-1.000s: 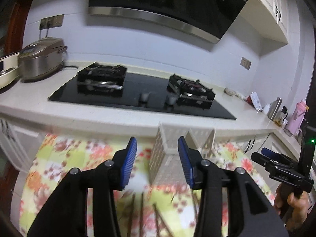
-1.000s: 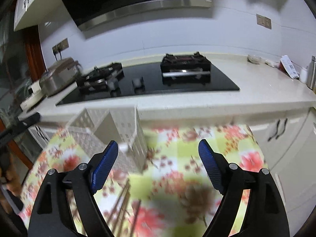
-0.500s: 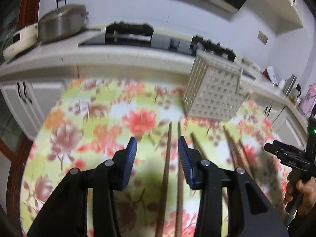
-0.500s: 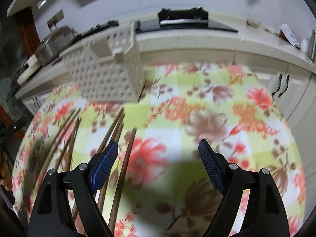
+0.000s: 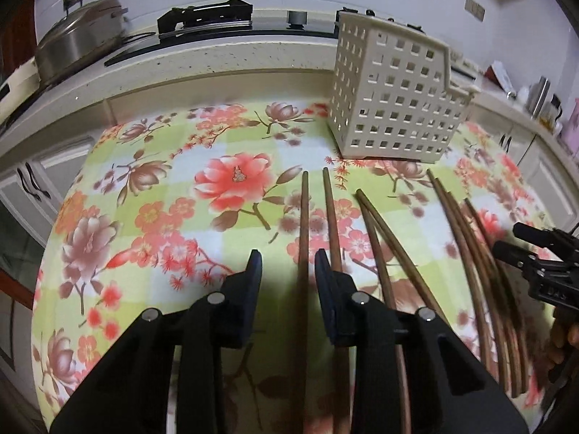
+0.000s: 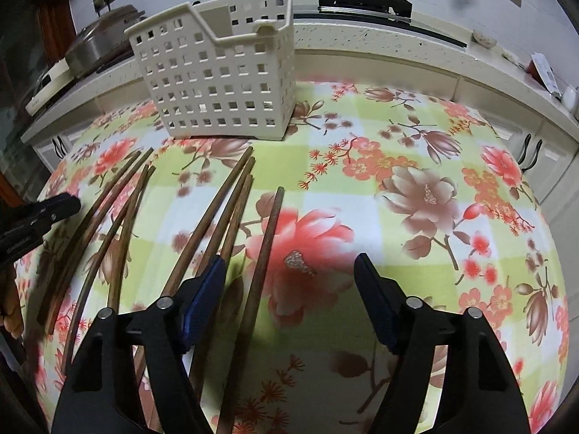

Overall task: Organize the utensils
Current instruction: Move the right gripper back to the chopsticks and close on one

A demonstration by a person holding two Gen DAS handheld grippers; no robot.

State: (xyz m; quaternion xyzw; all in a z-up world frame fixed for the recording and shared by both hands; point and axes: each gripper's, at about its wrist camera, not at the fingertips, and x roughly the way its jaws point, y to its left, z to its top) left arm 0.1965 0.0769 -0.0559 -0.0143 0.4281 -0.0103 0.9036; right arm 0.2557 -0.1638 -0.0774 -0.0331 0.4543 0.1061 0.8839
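Chopsticks [image 5: 303,224] of dark wood lie loose in a fan across the floral table [image 5: 152,195], their far tips near the foot of the upright perforated cream basket [image 5: 391,101]. Left gripper [image 5: 288,271] hangs low over them with fingers parted, one stick running between them untouched. Right gripper [image 6: 289,282] is spread wider, its fingers either side of the rightmost chopstick [image 6: 267,238], gripping nothing.

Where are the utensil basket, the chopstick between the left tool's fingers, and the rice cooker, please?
utensil basket [image 6: 220,86]: right wrist view, front perforated wall.
chopstick [image 5: 303,217]: left wrist view, upper shaft.
rice cooker [image 5: 77,49]: left wrist view, metal lid.
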